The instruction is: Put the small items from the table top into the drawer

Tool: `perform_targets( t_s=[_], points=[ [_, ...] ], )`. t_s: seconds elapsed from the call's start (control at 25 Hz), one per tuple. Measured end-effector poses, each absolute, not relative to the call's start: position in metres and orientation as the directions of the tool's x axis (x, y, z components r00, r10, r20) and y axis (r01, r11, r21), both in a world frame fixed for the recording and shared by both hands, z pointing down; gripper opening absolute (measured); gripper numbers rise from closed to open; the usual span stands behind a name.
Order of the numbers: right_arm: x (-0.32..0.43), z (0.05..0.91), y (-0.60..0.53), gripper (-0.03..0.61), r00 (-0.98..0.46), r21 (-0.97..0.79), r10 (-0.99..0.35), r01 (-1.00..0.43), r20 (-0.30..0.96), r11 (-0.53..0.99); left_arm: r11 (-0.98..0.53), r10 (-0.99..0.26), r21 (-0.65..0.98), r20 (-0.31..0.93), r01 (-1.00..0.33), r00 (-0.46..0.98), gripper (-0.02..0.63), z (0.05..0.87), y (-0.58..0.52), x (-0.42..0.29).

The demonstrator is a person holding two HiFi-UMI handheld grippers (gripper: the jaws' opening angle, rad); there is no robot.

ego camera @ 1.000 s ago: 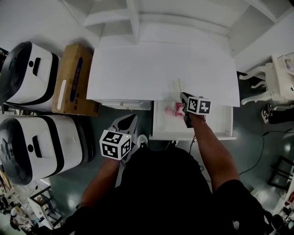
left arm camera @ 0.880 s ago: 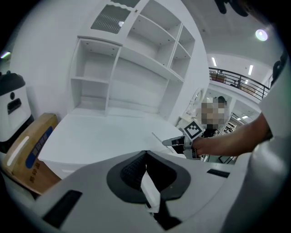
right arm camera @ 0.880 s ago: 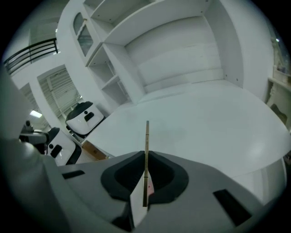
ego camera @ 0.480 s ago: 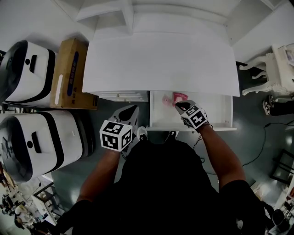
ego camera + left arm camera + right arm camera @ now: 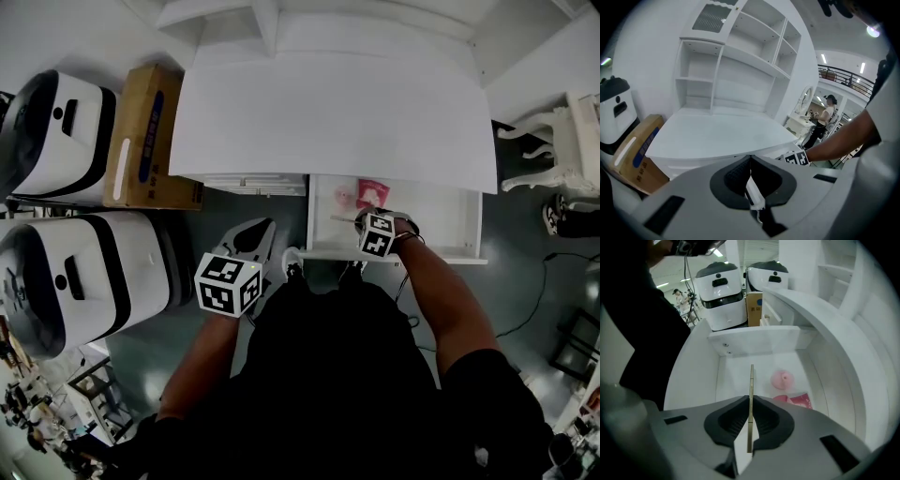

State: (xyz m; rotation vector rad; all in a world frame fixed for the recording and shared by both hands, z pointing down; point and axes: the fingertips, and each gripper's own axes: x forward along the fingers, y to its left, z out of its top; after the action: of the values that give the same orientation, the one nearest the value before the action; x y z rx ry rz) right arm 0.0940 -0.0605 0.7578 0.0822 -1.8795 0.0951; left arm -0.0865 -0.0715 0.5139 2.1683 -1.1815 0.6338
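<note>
My right gripper (image 5: 362, 220) is over the open drawer (image 5: 441, 230), shut on a thin flat tan stick (image 5: 751, 390) that juts out ahead of the jaws. In the head view the stick (image 5: 343, 219) points left above the drawer floor. A pink round item (image 5: 782, 379) and a red packet (image 5: 800, 401) lie on the drawer floor beyond it; in the head view they are the pink item (image 5: 345, 197) and the packet (image 5: 373, 192) near the drawer's back. My left gripper (image 5: 261, 234) hangs left of the drawer, below the desk edge, shut with nothing held.
The white desk top (image 5: 337, 112) spreads above the drawer, with open shelves behind. A cardboard box (image 5: 150, 136) and two white machines (image 5: 56, 141) (image 5: 84, 277) stand at the left. A white chair (image 5: 553, 150) is at the right.
My right gripper carried the stick from the desk's front edge down over the drawer and turned it to point left. The left gripper barely moved.
</note>
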Motion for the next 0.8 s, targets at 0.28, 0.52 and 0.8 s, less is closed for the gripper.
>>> perform_targets(
  t_s=[0.28, 0.52, 0.8],
  points=[
    [0.092, 0.784, -0.055, 0.044, -0.259, -0.004, 0.0, -0.017, 0.966, 1.0, -0.382, -0.59, 0.264, 0.668, -0.886, 0.453, 0.011, 0.52, -0.061, -0.104],
    [0.091, 0.798, -0.056, 0.046, -0.218, 0.006, -0.006, -0.001, 0.976, 1.0, -0.356, -0.589, 0.266, 0.68, -0.896, 0.436, 0.011, 0.526, -0.057, -0.113],
    [0.093, 0.803, -0.06, 0.046, -0.192, 0.031, -0.034, -0.019, 0.981, 0.999, -0.353, -0.576, 0.281, 0.687, -0.892, 0.444, 0.011, 0.533, -0.058, -0.116]
  ],
)
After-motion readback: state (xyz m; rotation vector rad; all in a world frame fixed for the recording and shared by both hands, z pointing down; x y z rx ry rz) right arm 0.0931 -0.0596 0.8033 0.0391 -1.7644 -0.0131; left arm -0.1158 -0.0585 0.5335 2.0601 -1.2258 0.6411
